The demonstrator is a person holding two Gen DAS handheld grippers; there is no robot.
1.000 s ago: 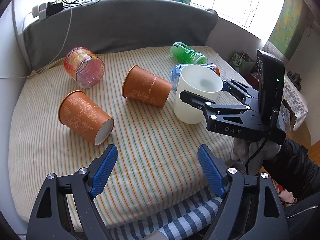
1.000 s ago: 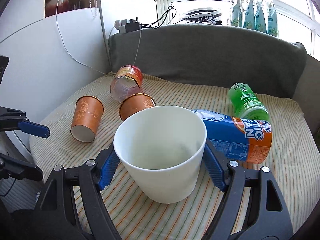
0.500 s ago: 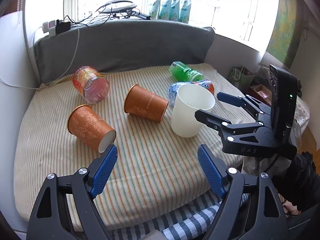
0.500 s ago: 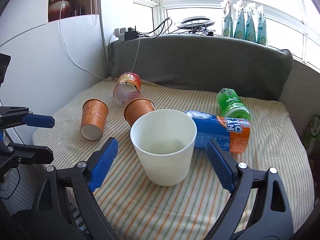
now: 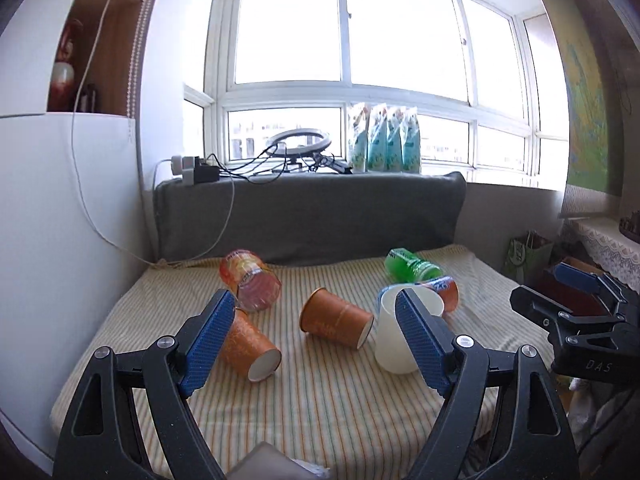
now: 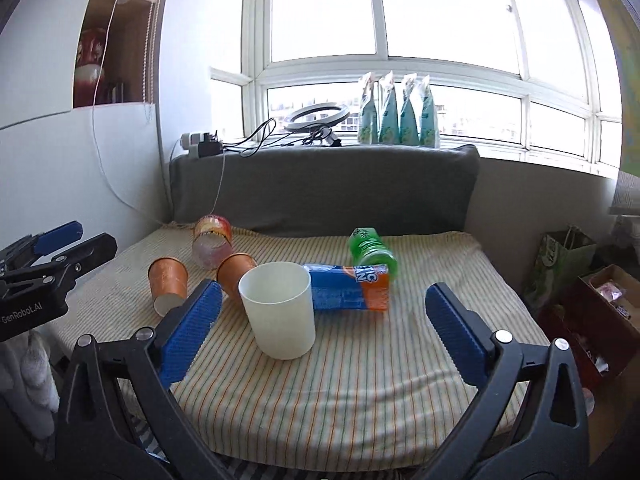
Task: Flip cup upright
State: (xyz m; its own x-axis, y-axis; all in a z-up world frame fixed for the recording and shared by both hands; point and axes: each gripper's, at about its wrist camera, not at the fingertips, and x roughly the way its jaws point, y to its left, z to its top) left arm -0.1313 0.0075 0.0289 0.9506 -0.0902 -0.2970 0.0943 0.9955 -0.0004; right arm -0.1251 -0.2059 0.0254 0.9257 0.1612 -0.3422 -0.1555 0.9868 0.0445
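Note:
A white cup [image 6: 279, 314] stands upright on the striped cloth, mouth up; it also shows in the left wrist view [image 5: 394, 340], partly behind my left finger. Two orange paper cups lie on their sides: one in the middle [image 5: 335, 318] [image 6: 235, 274], one at the left [image 5: 249, 346] [image 6: 168, 284]. My right gripper [image 6: 320, 328] is open and empty, drawn back from the white cup. My left gripper [image 5: 316, 336] is open and empty, held above the front of the cloth.
A clear jar with an orange label [image 5: 251, 282], a green bottle [image 5: 412, 266] and a blue-orange bottle [image 6: 348, 286] lie on the cloth. A grey cushion [image 5: 308, 216] backs the surface. A white wall [image 5: 60, 220] is left; a box [image 6: 604, 300] and bag are right.
My right gripper opened, let go of the white cup standing upright, and pulled back. Both grippers drew back and tilted up, so the window came into view.

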